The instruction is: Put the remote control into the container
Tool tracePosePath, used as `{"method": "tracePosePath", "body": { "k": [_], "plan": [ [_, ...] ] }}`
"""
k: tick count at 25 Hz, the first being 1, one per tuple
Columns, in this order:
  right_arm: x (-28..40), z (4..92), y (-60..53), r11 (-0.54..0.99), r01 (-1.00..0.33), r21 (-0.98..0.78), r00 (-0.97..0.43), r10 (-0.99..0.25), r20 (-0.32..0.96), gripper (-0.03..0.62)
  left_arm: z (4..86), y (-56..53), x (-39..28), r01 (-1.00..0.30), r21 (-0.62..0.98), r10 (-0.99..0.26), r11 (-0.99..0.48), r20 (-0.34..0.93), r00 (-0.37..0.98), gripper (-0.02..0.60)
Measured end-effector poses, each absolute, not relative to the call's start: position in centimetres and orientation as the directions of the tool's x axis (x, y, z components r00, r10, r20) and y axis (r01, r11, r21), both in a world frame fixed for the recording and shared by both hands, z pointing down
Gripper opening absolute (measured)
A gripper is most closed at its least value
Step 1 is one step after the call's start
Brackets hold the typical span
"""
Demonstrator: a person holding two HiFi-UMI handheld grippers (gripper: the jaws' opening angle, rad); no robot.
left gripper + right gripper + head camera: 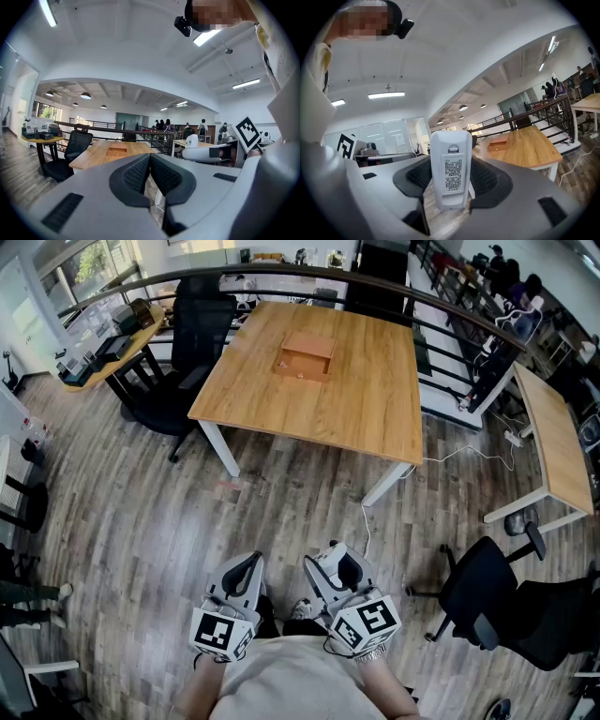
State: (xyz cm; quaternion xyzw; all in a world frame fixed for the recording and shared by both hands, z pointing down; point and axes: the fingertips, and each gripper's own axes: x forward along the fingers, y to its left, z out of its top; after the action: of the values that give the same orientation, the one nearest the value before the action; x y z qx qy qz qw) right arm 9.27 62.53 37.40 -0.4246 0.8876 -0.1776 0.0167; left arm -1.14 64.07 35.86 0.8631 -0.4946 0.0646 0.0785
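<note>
The white remote control [450, 169] stands upright between the jaws of my right gripper [450, 180], its labelled back facing the camera; the gripper is shut on it. From the head view the right gripper [336, 570] is held close to the body, with the remote's white end [322, 570] at its tips. My left gripper [242, 576] hangs beside it, shut with nothing between its pads [149, 174]. The container, an open brown wooden box [305, 356], sits on the far wooden table [356, 399], well away from both grippers. It also shows small as the box [117, 150] and the box [499, 141].
A black office chair [183, 362] stands at the table's left side, another black chair [506, 601] at the right near a second table [558, 442]. A white cable [450, 457] trails on the wooden floor. A railing [281, 282] runs behind the table.
</note>
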Motion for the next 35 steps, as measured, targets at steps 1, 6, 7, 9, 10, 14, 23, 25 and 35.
{"method": "tracePosePath", "body": {
  "k": [1,6,7,9,10,14,23,25,35],
  "plan": [
    [9.3,37.5,62.2,0.566,-0.752,-0.336,-0.632,-0.765,0.124,0.249,36.2,63.8,-1.3,-0.862,0.079,-0.841,-0.500,0.193,0.505,0.012],
    [8.8,37.5,59.5,0.537,-0.782,-0.316,-0.598,-0.789,0.142,0.249,37.0,60.9,-2.0,-0.835,0.129,-0.814,-0.536,0.184,0.551,0.012],
    [8.4,37.5,58.7,0.533,-0.786,-0.313,-0.595,-0.790,0.148,0.249,36.8,60.0,-2.3,-0.833,0.129,-0.813,-0.539,0.180,0.554,0.012],
    [7.3,37.4,57.0,0.529,-0.789,-0.314,-0.593,-0.790,0.159,0.249,36.4,58.0,-3.3,-0.832,0.124,-0.814,-0.541,0.173,0.555,0.012],
    [6.8,37.4,56.1,0.528,-0.790,-0.311,-0.592,-0.789,0.162,0.249,36.2,56.9,-3.8,-0.830,0.124,-0.813,-0.543,0.167,0.557,0.012],
    [4.3,37.0,51.8,0.517,-0.803,-0.298,-0.576,-0.801,0.164,0.249,36.1,52.2,-5.9,-0.816,0.135,-0.803,-0.562,0.148,0.578,0.012],
    [-2.3,35.4,42.8,0.480,-0.839,-0.256,-0.530,-0.827,0.188,0.249,35.0,42.2,-11.9,-0.773,0.155,-0.763,-0.615,0.134,0.633,0.012],
    [-4.6,35.7,40.8,0.472,-0.843,-0.260,-0.523,-0.833,0.183,0.250,35.5,40.2,-13.6,-0.758,0.153,-0.747,-0.634,0.134,0.652,0.012],
    [-9.2,36.8,32.5,0.471,-0.847,-0.248,-0.521,-0.830,0.201,0.249,36.5,31.7,-18.2,-0.761,0.157,-0.752,-0.630,0.124,0.648,0.012]
  ]
}}
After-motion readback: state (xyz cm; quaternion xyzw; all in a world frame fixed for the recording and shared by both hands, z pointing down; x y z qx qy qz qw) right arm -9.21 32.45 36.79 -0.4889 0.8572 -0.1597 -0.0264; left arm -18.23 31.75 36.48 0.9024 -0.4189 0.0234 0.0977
